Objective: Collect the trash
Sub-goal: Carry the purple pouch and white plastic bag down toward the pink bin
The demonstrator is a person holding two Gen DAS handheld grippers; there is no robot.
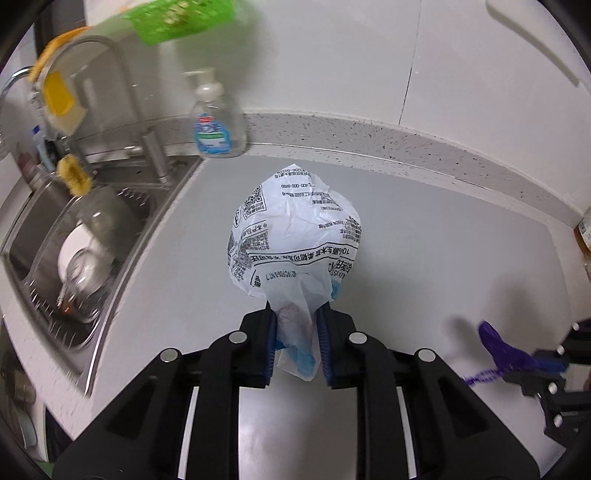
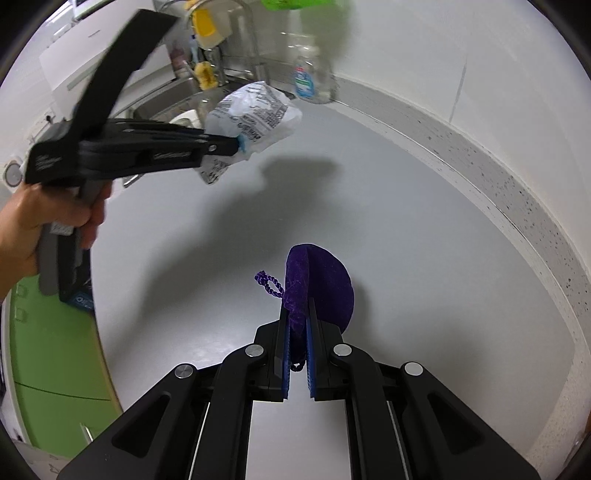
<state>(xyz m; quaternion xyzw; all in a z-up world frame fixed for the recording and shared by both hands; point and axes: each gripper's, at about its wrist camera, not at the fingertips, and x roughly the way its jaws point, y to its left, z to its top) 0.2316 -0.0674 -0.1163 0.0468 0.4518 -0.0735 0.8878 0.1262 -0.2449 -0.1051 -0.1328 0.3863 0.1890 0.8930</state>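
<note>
A crumpled white plastic wrapper with black print (image 1: 295, 236) hangs in the air above the grey counter, pinched by my left gripper (image 1: 297, 314), which is shut on its lower end. The same wrapper (image 2: 255, 110) shows in the right wrist view, at the tip of the left gripper (image 2: 236, 144) that a hand (image 2: 44, 221) holds. My right gripper (image 2: 297, 306) is shut on a purple velvet drawstring pouch (image 2: 325, 284), lifted over the counter with its cord (image 2: 269, 284) looping out to the left. That pouch (image 1: 498, 343) appears at the right edge of the left wrist view.
A steel sink (image 1: 85, 240) with dishes and a tall faucet (image 1: 122, 92) lies at the left. A clear soap pump bottle (image 1: 218, 122) stands at the counter's back corner. A green basket (image 1: 173, 22) hangs above. A speckled backsplash (image 1: 406, 147) bounds the grey counter (image 1: 424, 258). Green cabinet fronts (image 2: 51, 350) lie below.
</note>
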